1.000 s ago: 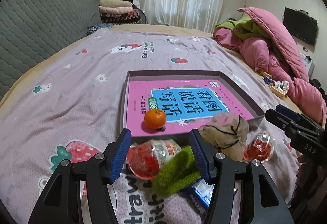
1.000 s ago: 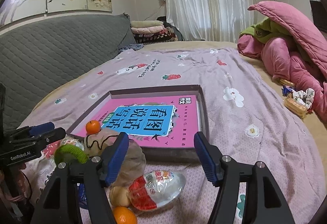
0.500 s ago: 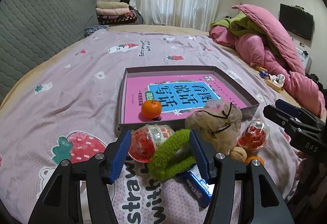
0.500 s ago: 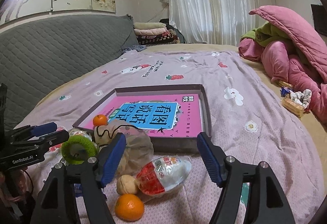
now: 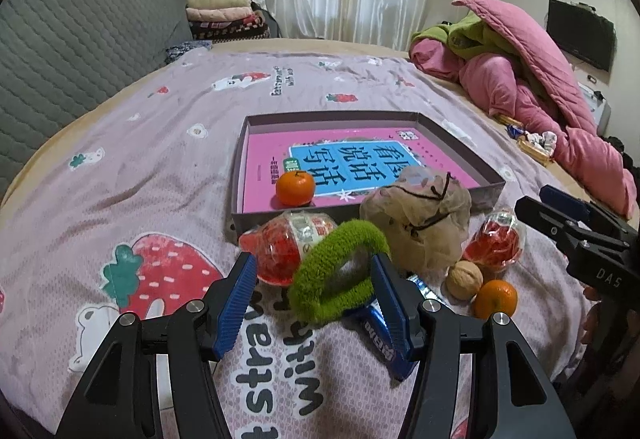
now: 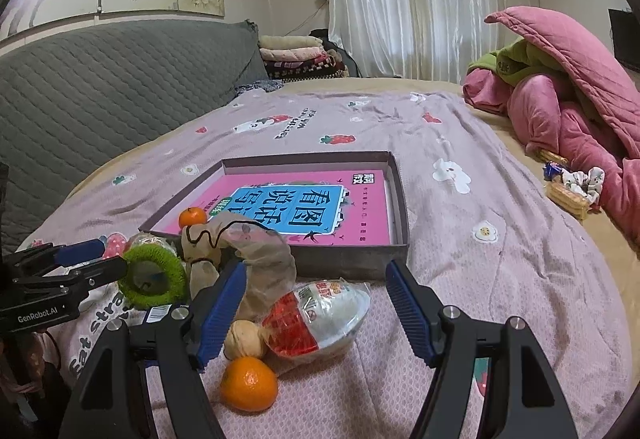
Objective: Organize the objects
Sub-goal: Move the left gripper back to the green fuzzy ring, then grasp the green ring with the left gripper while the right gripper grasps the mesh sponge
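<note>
A fuzzy green ring (image 5: 340, 275) sits between the fingers of my left gripper (image 5: 314, 299). It leans on the right finger and a gap shows at the left pad. My right gripper (image 6: 316, 303) stands open over a red-and-white snack packet (image 6: 320, 315). Around it lie a walnut (image 6: 244, 339), a mandarin (image 6: 250, 383) and a beige mesh pouch (image 6: 244, 251). A second red packet (image 5: 280, 247) lies by the ring. Behind them, a shallow grey box (image 5: 460, 143) holds a pink book and another mandarin (image 5: 295, 187).
A blue wrapper (image 5: 380, 327) lies under the ring. A heap of pink and green quilts (image 6: 560, 87) fills the right side, with small snacks (image 6: 568, 191) at its foot. A grey quilted headboard (image 5: 80, 51) runs along the left.
Both grippers have drawn back from the box, bringing the walnut and front mandarin into view. The green ring stayed with the left gripper and turned to show its hole. The right jaws widened slightly.
</note>
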A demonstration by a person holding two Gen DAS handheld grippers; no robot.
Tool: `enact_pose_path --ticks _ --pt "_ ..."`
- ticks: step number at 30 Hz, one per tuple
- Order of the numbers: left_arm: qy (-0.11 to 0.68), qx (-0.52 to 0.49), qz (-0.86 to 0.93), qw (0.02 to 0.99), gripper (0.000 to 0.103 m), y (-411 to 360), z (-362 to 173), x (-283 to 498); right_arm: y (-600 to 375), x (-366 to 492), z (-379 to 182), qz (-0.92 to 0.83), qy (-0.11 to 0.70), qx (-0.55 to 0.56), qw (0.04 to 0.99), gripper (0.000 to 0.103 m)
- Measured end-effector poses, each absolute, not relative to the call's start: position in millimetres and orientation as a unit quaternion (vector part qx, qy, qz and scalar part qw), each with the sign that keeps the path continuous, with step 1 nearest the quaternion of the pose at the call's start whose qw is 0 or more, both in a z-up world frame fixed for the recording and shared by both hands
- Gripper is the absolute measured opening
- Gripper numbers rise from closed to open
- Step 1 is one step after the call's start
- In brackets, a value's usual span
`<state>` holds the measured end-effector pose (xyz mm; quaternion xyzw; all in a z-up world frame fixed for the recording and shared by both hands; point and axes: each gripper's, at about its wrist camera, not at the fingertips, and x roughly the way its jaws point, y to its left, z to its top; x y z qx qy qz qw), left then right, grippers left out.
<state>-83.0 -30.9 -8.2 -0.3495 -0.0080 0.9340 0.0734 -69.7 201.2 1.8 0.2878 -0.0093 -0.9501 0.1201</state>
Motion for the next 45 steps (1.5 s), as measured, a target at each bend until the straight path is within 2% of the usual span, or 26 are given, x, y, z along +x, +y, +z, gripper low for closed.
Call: enact_pose_path --ticks 45 --pt "0.007 -0.357 0.932 0.060 0.061 -32 -30 -94 151 -100 -20 -0.939 0.082 0.308 0.132 0.072"
